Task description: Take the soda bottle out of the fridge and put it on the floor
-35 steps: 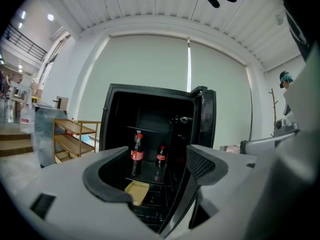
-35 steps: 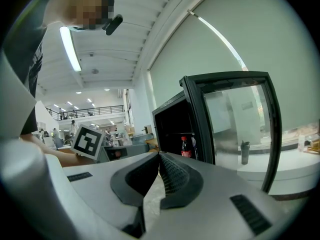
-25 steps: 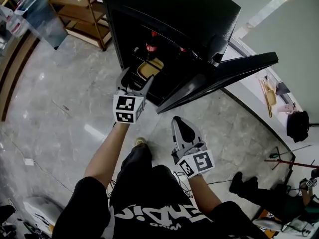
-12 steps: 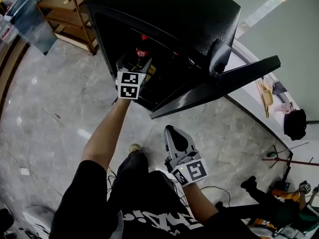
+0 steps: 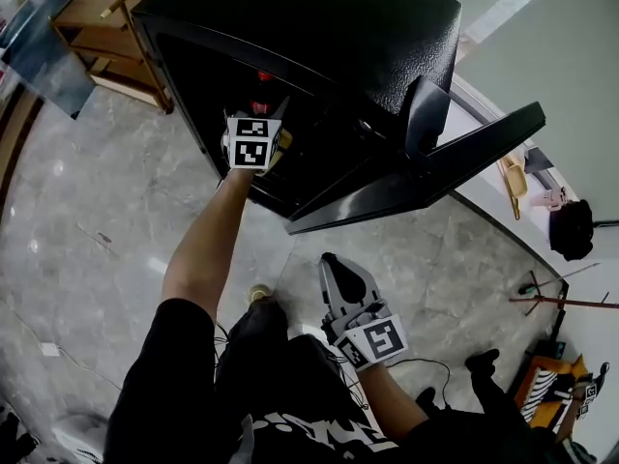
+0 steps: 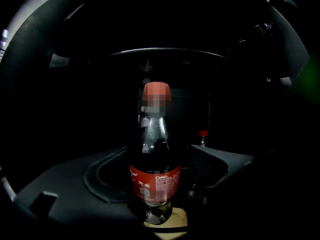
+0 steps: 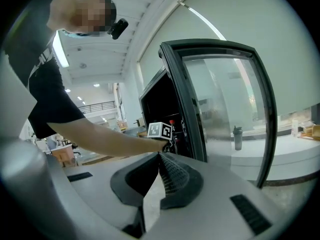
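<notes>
— Where is the soda bottle (image 6: 155, 154)?

— Inside the black fridge (image 5: 338, 27), standing upright on a pale yellowish pad (image 6: 167, 220) at the near edge of the dark compartment. From the head view only its red top shows, just beyond the left gripper (image 5: 261, 109).

— What does it look like?

— A red cap, a clear neck catching a few highlights, dark drink below, and a red label with white print wrapped round the body. The base narrows to a clear foot.

— Does the left gripper have it?

— No. Its jaws are spread wide with the bottle standing between them. The right jaw's ribbed pad is just beside the label; the left jaw shows a clear gap.

— And the right gripper (image 5: 334, 267)?

— Held low on the near side, well apart from the fridge, over the grey marbled floor (image 5: 97, 211). Its jaws are pressed together at the tips with nothing between them.

— The fridge door (image 5: 455, 158)?

— Swung open to the right.

— Anything else inside?

— A small red-topped thing (image 6: 203, 133) farther back to the right; too dim to say more.
</notes>
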`<control>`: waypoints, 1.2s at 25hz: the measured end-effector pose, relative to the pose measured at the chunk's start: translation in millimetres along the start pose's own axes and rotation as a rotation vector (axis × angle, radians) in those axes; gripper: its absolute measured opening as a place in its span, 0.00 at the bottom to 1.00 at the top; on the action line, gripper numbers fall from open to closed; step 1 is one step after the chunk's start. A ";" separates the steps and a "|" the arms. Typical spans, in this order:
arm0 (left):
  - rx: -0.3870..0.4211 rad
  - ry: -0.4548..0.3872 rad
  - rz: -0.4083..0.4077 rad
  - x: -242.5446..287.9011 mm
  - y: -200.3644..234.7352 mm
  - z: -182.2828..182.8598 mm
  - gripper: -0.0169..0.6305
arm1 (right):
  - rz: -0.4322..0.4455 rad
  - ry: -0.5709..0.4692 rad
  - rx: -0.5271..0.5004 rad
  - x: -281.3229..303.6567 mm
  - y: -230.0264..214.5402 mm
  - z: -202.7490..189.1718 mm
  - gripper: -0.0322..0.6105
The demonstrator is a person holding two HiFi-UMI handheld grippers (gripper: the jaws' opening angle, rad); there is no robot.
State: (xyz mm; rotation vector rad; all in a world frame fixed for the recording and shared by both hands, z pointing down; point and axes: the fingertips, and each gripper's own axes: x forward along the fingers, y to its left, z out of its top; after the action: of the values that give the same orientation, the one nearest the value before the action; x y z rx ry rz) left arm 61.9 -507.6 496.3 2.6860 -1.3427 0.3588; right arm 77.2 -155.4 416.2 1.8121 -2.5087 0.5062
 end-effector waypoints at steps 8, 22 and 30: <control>0.011 0.070 0.014 1.6 8.0 -11.9 0.51 | -0.020 0.019 0.014 -7.1 -5.8 -7.3 0.09; 0.018 0.017 0.001 -95.9 -9.9 3.9 0.51 | 0.060 0.052 0.015 -26.5 15.4 -15.5 0.09; 0.014 0.013 0.018 -160.4 -16.6 4.8 0.51 | 0.119 0.037 -0.018 -41.5 31.0 -28.0 0.09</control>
State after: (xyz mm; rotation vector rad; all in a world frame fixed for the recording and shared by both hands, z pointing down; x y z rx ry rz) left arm -17.0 -374.8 449.7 2.6801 -1.3663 0.3887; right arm 57.2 -101.1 426.9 1.6387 -2.5985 0.5135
